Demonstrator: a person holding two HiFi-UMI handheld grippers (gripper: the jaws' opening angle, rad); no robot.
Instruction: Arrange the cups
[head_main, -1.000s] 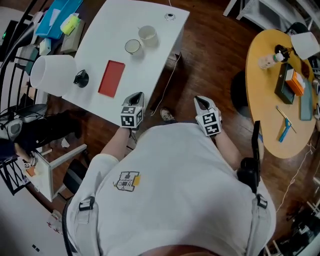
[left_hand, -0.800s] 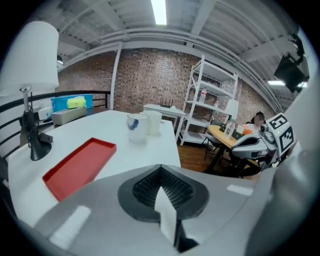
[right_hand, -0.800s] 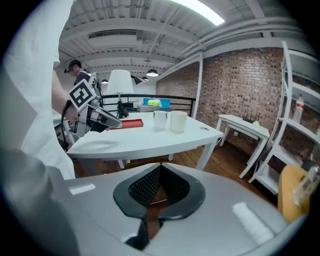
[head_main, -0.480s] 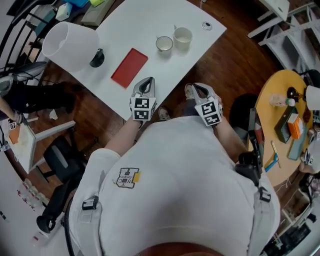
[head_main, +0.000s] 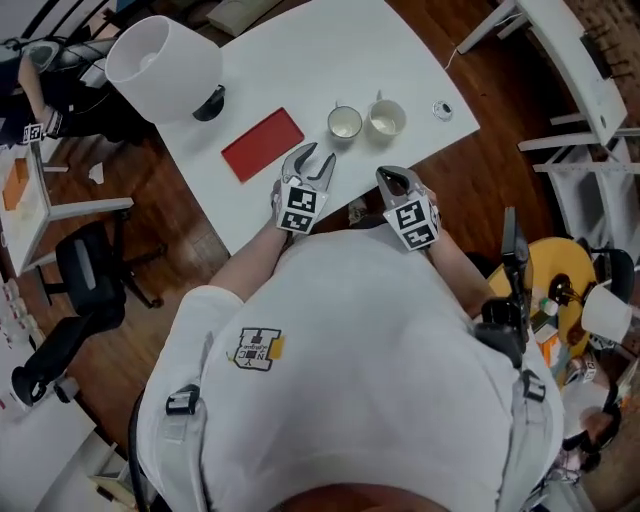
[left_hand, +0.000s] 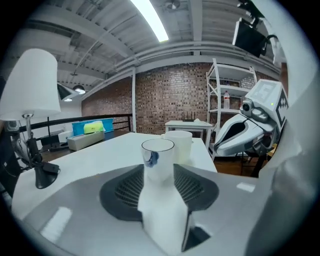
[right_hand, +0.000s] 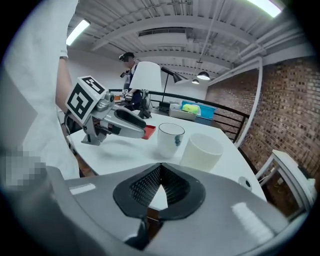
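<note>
L claw (head_main: 316, 157) just opened, empty; R claw (head_main: 392, 177) shut. Risk: L nudges marked cup (head_main: 345, 122) at 12 into white cup (head_main: 386, 117) (just beside), toppling both.

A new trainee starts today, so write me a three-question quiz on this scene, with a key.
1. True or false: the right gripper holds a cup.
2. Which gripper's jaws stand apart? A) left gripper B) right C) both
3. How many cups stand on the white table?
Key: 1 false, shut and empty. 2 A; its jaws have just been opening, nothing between them. 3 two: clear cup, white cup.
</note>
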